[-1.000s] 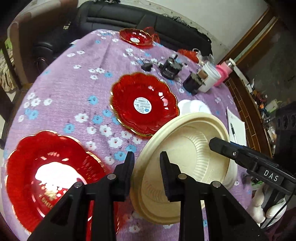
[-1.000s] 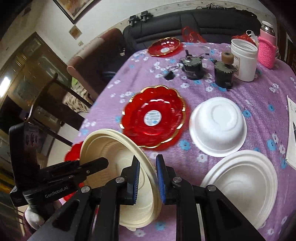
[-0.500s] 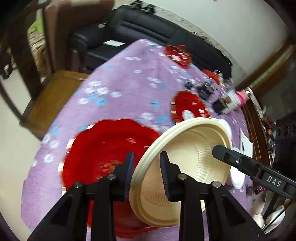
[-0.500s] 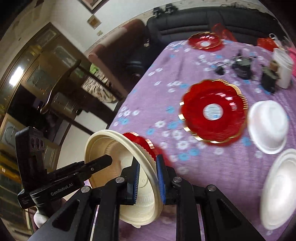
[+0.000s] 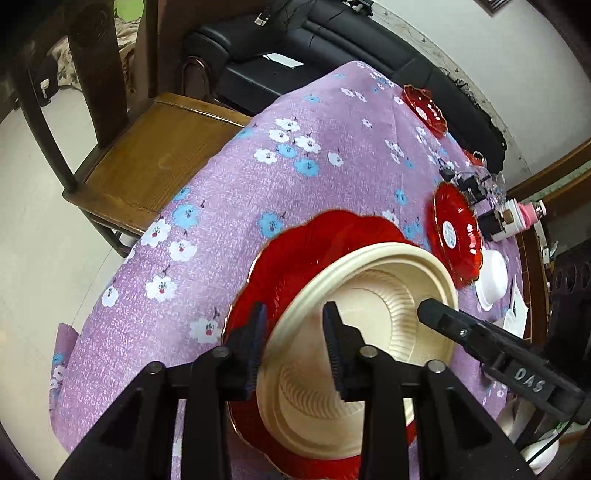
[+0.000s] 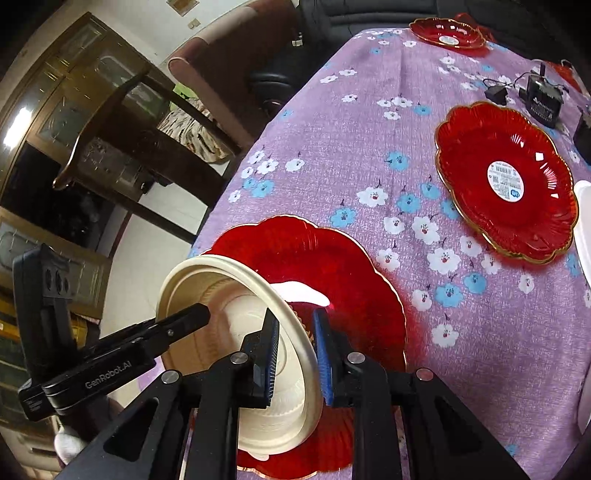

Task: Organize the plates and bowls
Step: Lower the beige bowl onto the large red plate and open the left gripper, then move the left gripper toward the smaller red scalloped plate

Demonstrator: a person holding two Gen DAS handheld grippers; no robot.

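Note:
Both grippers hold one cream paper plate (image 5: pixel 369 317) by opposite rims, tilted just above a large red scalloped plate (image 5: pixel 306 254) at the table's near left corner. My left gripper (image 5: pixel 293 339) has its jaws astride the plate's near rim. My right gripper (image 6: pixel 295 350) is shut on the plate's (image 6: pixel 236 306) other rim over the red plate (image 6: pixel 332 273). A second red plate with a round sticker (image 6: pixel 506 181) lies further in. A third red plate (image 6: pixel 447 33) lies at the far end.
A white bowl (image 5: pixel 491 280) lies upside down beyond the stickered plate (image 5: pixel 456 230). Black gadgets (image 6: pixel 543 96), a white jar and a pink cup (image 5: pixel 524 218) stand behind. A wooden chair (image 5: pixel 147 147) stands at the table's left edge; a black sofa is behind.
Both grippers carried the cream plate left, from beside the stickered red plate to over the large red plate, and lowered it close to that plate. The left jaws have spread a little.

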